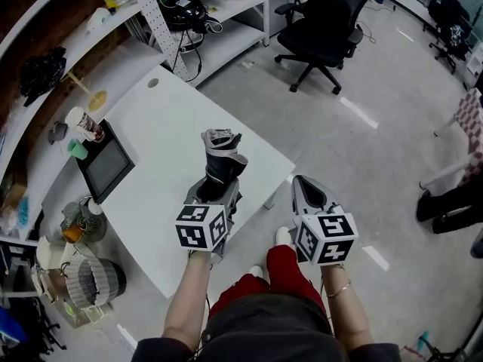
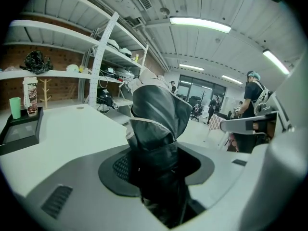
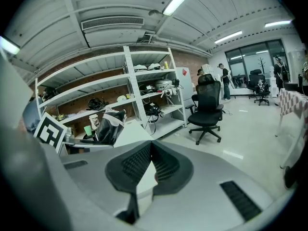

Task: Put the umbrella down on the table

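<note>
— Which step?
— Not yet down. Centre frame, left hand-held gripper (image 1: 219,193) clamps the folded black fabric umbrella (image 1: 223,159) over the white tabletop (image 1: 162,123); right hand-held gripper (image 1: 308,190) closed, empty. Next, likely: lower, release.

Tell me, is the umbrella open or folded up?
Folded up. The umbrella is a bunched black bundle clamped in the left gripper; no canopy is spread.

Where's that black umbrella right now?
In the head view the folded umbrella sits just left of centre, clamped upright in the left hand-held gripper over the white table, near its right corner.
</note>
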Tool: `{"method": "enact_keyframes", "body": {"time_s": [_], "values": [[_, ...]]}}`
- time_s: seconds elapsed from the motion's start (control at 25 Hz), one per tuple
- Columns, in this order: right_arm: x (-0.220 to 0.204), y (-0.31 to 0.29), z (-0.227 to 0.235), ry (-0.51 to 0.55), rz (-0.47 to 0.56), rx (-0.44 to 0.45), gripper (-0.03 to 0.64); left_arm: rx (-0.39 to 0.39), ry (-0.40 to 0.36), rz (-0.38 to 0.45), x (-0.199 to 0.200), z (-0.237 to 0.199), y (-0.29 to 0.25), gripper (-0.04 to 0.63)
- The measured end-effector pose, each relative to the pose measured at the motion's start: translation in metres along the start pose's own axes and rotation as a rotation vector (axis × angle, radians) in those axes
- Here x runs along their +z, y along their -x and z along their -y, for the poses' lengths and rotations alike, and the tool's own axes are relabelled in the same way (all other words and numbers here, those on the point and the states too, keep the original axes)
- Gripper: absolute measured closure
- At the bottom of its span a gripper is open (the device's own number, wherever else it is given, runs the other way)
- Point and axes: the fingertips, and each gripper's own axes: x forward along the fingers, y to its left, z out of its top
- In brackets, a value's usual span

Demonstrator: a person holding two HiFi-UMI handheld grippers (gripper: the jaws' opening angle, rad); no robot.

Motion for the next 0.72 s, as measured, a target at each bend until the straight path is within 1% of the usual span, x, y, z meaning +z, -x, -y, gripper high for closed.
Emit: {"method": "enact_keyframes", "body": {"time_s": [0.28,0.72], "values": [[-0.003,-0.028,0.023,-0.010,-0.037,0.019,0.598,0.018,-0.004,-0.051,-0.004,0.000,-0.039,0.385],[0.013,-0.069,0.044,-0.005,-0.068,0.057,0.598,0.048,0.005,-0.140,-0.004,-0.010,-0.086,0.385]]}}
